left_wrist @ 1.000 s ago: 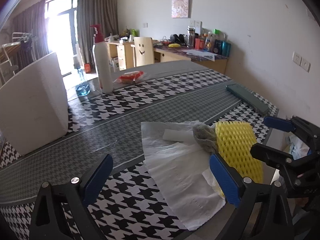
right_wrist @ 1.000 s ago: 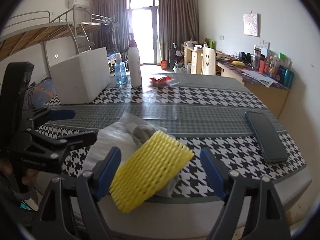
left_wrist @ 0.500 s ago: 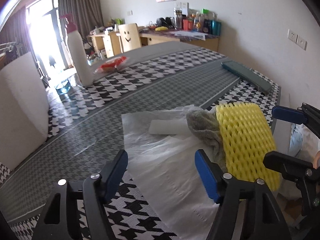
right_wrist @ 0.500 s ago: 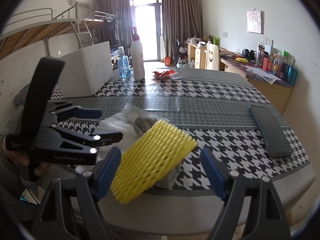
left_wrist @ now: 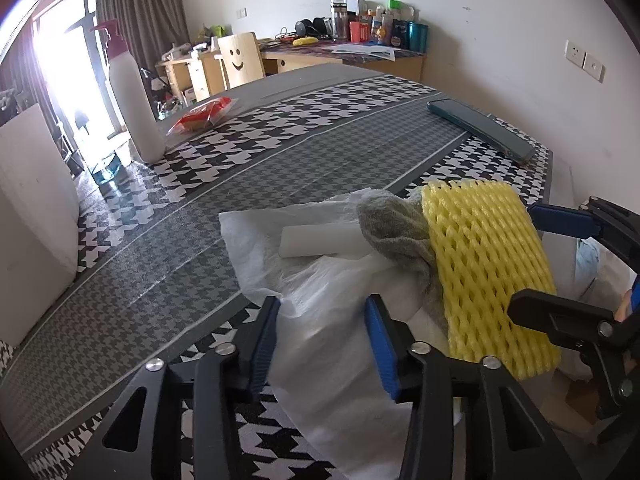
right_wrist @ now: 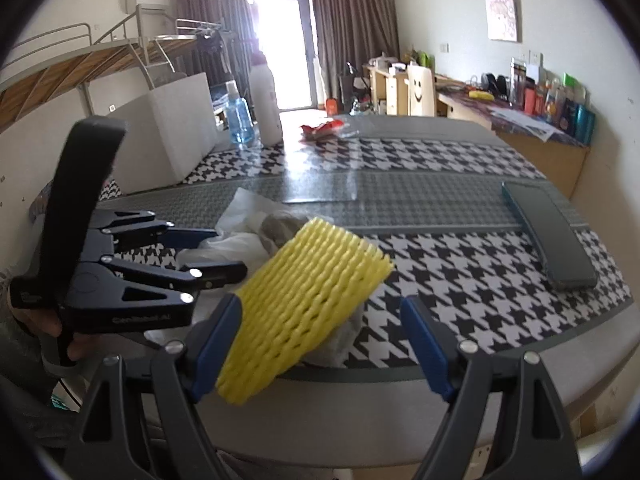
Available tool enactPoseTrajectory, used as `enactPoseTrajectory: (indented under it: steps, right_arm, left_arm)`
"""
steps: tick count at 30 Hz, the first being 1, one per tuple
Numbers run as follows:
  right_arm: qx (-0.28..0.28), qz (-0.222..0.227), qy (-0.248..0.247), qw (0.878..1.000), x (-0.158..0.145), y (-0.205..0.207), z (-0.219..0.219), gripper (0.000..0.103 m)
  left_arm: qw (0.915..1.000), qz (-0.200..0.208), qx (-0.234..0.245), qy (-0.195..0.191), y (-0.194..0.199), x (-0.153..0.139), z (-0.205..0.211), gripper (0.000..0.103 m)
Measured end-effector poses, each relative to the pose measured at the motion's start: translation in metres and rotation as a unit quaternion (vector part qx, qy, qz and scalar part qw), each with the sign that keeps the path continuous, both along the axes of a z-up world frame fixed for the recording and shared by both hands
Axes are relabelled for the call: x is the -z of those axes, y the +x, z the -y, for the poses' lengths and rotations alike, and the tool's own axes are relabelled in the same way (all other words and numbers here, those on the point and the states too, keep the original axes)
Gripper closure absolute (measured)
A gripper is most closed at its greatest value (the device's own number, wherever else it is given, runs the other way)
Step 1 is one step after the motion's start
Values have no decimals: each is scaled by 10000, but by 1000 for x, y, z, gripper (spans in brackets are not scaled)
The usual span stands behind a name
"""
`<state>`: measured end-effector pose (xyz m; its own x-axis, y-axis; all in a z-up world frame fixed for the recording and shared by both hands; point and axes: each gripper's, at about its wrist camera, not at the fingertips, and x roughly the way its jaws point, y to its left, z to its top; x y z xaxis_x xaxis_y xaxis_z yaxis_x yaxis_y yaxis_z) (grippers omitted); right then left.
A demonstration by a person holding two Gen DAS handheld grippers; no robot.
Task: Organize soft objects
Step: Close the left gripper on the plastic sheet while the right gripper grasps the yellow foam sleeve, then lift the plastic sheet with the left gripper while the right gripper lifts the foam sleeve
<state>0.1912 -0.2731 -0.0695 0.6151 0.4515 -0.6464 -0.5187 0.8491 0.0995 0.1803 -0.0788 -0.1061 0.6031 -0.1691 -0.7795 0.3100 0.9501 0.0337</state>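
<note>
A soft pile sits at the near table edge: a white plastic bag (left_wrist: 328, 360), a white foam roll (left_wrist: 316, 240), a grey cloth (left_wrist: 396, 228) and a yellow foam net (left_wrist: 488, 264). My left gripper (left_wrist: 322, 340) points down at the bag. Its jaws are closing, and bunched bag film fills the gap between the blue pads without being clamped. My right gripper (right_wrist: 320, 344) stands wide open around the near end of the yellow foam net (right_wrist: 308, 292), which overhangs the edge and lies close to the left pad. A hand holds the left gripper (right_wrist: 228, 252) beside the bag (right_wrist: 236, 244).
A white pump bottle (left_wrist: 134, 100), a red packet (left_wrist: 202, 114) and a blue bottle (right_wrist: 240, 116) stand at the far side. A white foam box (left_wrist: 32, 208) sits to the left. A dark flat case (right_wrist: 556, 232) lies on the right. The table's rim (right_wrist: 360, 408) is just below the right gripper.
My left gripper has dropped forward over the plastic bag and its jaws have narrowed from wide to a small gap. The bag has bunched up between them. The right gripper has stayed put.
</note>
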Motion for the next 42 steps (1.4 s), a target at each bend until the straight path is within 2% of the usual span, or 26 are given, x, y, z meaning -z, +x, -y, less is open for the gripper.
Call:
enactPoseTrajectory:
  steps: [1,3,6,13,15,16,18,20,24,26,28,42]
  right_arm:
    - [-5,-24,12,10000,0,0,0,19]
    - [4,-61,29,10000,1,-1,0,19]
    - [14,-89,56,9999,0,-1,1,19]
    - [19,-119,115,9999,1,-5,2,19]
    - [41,-108,145,9998,1,-6,2,26]
    - [27,-128,158,9998,1,-6,2,34]
    - [6,-244,186,9995,3,-4,2,40]
    - [45,-360,167,9992,6,-1,2,52]
    - [32,-488,253,9985,8,1,4,66]
    - [25,-488,267,9984,6,0,7,80]
    - [27,-443,306,9985,3,-2,10,88]
    - [275,23,546,9981,-25,-10,29,90]
  left_arm:
    - [10000,4,40,3,-2,0,1,67]
    - [10000,12,93,24,-6,-1,2,85]
    - [9999,64,92,72,-11,0,4,92]
    - [9999,128,89,33,-15,-1,4,93]
    - [9998,164,112,9,-16,-2,3,93]
    - [9998,169,129,-19,-16,-3,3,93]
    - [9997,186,136,-41,-17,-3,2,93]
    - [9997,194,137,-32,-18,-4,3,93]
    - [9997,193,90,-72,-19,-5,2,93]
    - [9997,209,82,-86,-21,-6,2,93]
    - [9997,224,74,-87,-22,-7,2,93]
    - [9977,564,138,-339,-41,-36,-7,95]
